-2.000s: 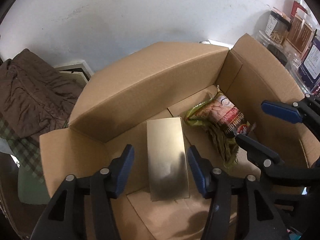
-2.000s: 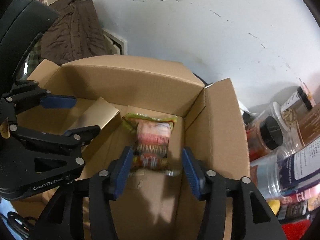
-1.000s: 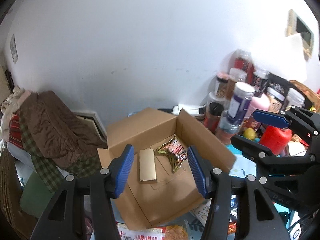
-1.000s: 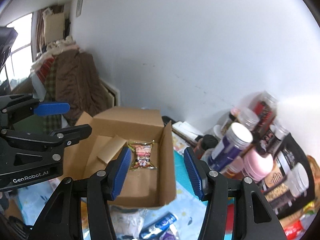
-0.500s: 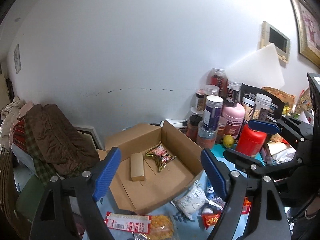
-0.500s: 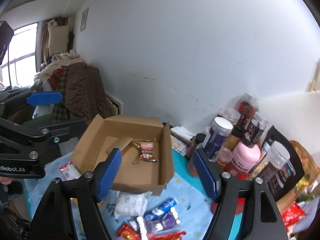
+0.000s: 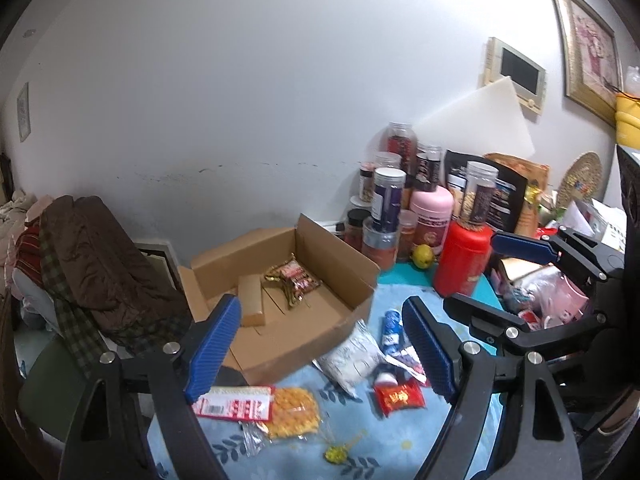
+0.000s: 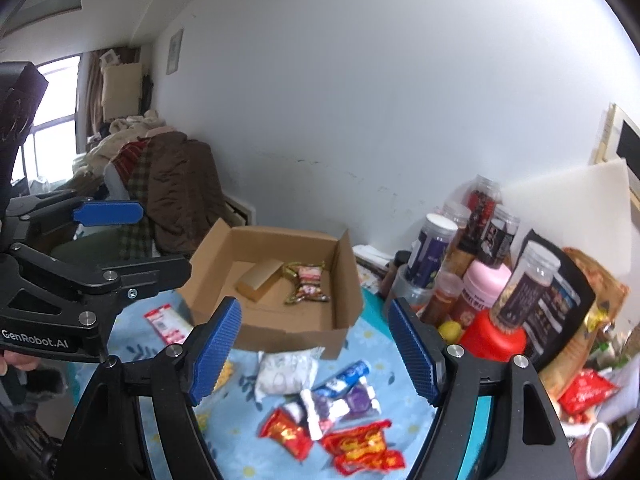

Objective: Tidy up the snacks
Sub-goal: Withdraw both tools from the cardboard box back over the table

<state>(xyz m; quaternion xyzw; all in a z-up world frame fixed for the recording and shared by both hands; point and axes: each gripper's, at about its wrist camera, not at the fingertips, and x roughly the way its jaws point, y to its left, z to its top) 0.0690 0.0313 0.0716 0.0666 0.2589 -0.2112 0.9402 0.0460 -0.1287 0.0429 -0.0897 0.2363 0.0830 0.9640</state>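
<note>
An open cardboard box (image 7: 340,252) (image 8: 344,280) stands on the blue flowered cloth. Inside it lie a flat gold box (image 7: 251,300) (image 8: 260,278) and a crinkled red-and-gold snack packet (image 7: 294,276) (image 8: 308,280). Loose snacks lie in front of the box: a white pouch (image 7: 352,354) (image 8: 286,372), a blue tube (image 7: 390,326), red packets (image 7: 398,398) (image 8: 360,448) and a yellow snack bag (image 7: 292,412). My left gripper (image 7: 320,308) hangs open and empty above them. My right gripper (image 8: 314,308) is beside it, jaws opening, nothing between them.
Jars and bottles crowd the back right, among them a red bottle (image 7: 460,264), a pink jar (image 7: 432,216) and a lemon (image 7: 423,256). A brown coat (image 7: 100,264) hangs over a chair left of the box. The white wall is behind.
Both grippers have drawn back from the box and their jaws have spread wider. The box now looks smaller, and the loose snacks on the cloth have come into view.
</note>
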